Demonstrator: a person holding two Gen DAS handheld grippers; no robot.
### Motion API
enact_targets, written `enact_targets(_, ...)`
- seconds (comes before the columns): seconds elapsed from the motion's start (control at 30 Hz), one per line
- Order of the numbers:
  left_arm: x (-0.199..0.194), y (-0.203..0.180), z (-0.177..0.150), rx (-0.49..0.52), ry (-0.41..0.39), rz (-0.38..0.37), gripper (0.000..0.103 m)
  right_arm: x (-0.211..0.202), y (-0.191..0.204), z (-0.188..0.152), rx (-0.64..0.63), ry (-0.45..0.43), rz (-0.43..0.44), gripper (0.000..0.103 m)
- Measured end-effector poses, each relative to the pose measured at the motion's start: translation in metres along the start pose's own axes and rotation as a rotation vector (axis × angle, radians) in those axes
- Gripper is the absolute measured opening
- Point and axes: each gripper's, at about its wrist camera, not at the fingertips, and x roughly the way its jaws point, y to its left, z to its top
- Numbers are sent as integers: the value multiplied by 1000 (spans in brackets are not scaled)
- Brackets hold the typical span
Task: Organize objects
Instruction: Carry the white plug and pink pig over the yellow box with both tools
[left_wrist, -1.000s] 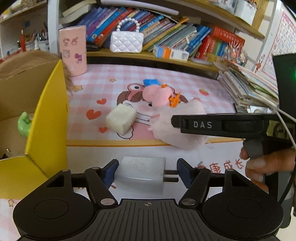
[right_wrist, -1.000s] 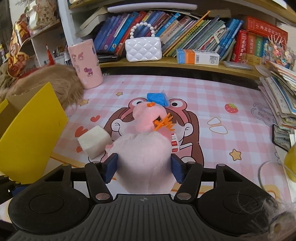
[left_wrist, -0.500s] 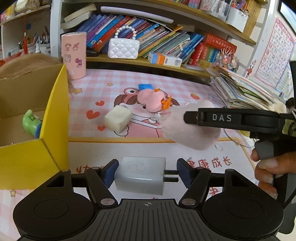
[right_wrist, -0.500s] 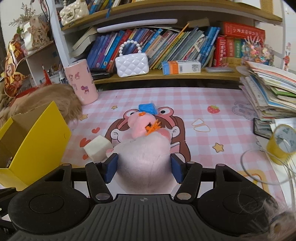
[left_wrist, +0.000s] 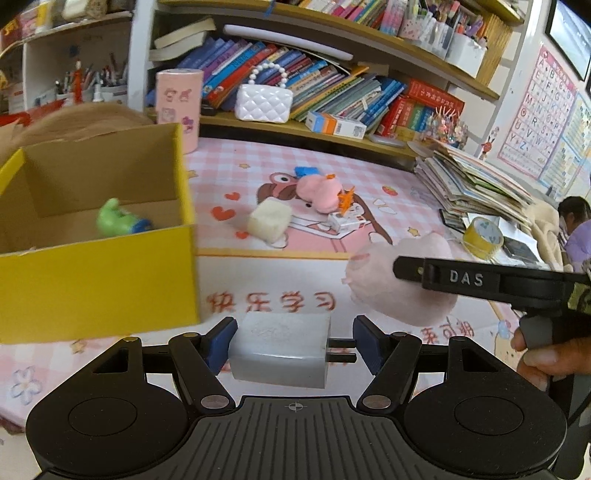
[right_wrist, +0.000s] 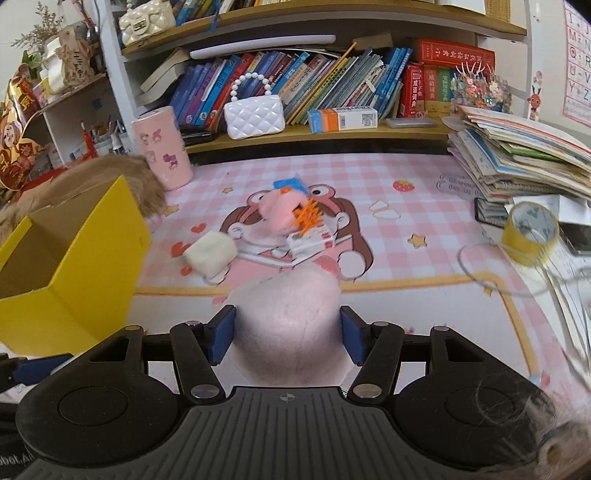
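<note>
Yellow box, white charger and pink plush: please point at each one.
yellow box (left_wrist: 99, 284), left wrist view, front wall.
white charger (left_wrist: 280, 347), left wrist view, top face.
pink plush (right_wrist: 288, 325), right wrist view, rounded body.

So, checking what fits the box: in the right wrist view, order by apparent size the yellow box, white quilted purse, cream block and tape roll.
1. yellow box
2. white quilted purse
3. cream block and tape roll: look alike, not ranked.

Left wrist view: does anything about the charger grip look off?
Yes. The left claw holds the white charger sideways: one pad sits on its flat end, the other presses on the tips of its two metal prongs, a narrow contact that could slip or bend them.
</note>
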Motion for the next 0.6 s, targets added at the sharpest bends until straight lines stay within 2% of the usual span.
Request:
enact_targets(0.2,-35,32,-16,-31,-11,17,69,-25,40,-25,-14,19,25,56)
enact_targets(0.6,-95,95,-53,-128,-57,95,69,-56,130,-72,-86,54,132,56)
